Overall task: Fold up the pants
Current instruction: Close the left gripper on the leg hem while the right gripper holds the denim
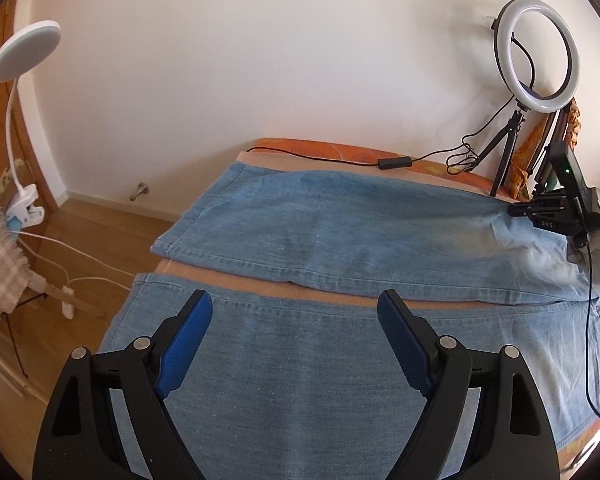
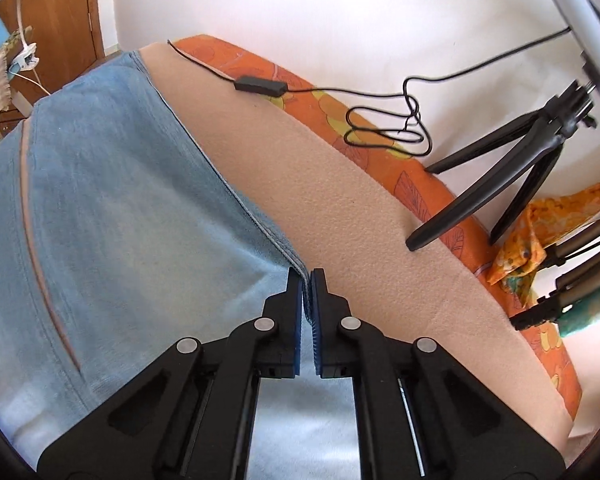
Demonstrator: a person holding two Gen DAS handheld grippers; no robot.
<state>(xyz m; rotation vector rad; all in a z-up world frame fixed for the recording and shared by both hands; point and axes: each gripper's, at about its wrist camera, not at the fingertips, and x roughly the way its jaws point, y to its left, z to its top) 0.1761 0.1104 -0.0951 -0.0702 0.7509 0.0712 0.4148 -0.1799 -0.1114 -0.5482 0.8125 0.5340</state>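
Light blue jeans (image 1: 340, 232) lie spread flat on a beige pad, both legs side by side with a narrow gap between them. My left gripper (image 1: 296, 308) is open and empty above the near leg. My right gripper (image 2: 306, 280) is shut on the far side edge of the jeans (image 2: 112, 184), near the waist end. It also shows in the left wrist view (image 1: 518, 210) at the far right of the far leg.
The beige pad (image 2: 360, 216) lies on an orange patterned cover (image 2: 268, 68). A ring light (image 1: 538, 54) on a black tripod (image 2: 500, 184) stands at the back right, its cable and switch box (image 2: 260, 86) along the far edge. A white clip lamp (image 1: 24, 52) stands left, over wooden floor.
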